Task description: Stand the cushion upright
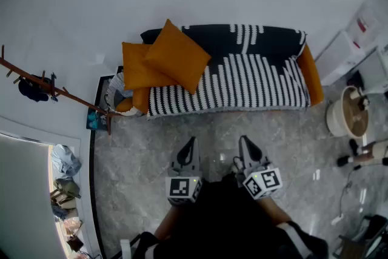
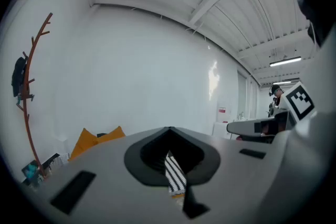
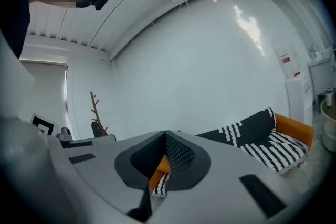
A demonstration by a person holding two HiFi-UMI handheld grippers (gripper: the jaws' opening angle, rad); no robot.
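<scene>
A sofa [image 1: 242,79] with a black-and-white striped cover stands against the white wall. Two orange cushions sit at its left end: one [image 1: 177,56] rests tilted like a diamond on top of the other [image 1: 138,67], which leans on the armrest. My left gripper [image 1: 190,142] and right gripper [image 1: 245,142] hover side by side over the grey floor in front of the sofa, well short of the cushions, both shut and holding nothing. The left gripper view shows the shut left gripper [image 2: 169,131] and the orange cushions [image 2: 86,140] low on the left. The right gripper view shows the shut right gripper [image 3: 165,135] and the sofa [image 3: 262,136].
A brown coat rack [image 1: 54,91] stands left of the sofa, with a basket [image 1: 116,94] beside the armrest. A white bucket [image 1: 348,112] and white cabinets [image 1: 345,54] are at the right. Bags and clutter [image 1: 63,191] lie at the lower left.
</scene>
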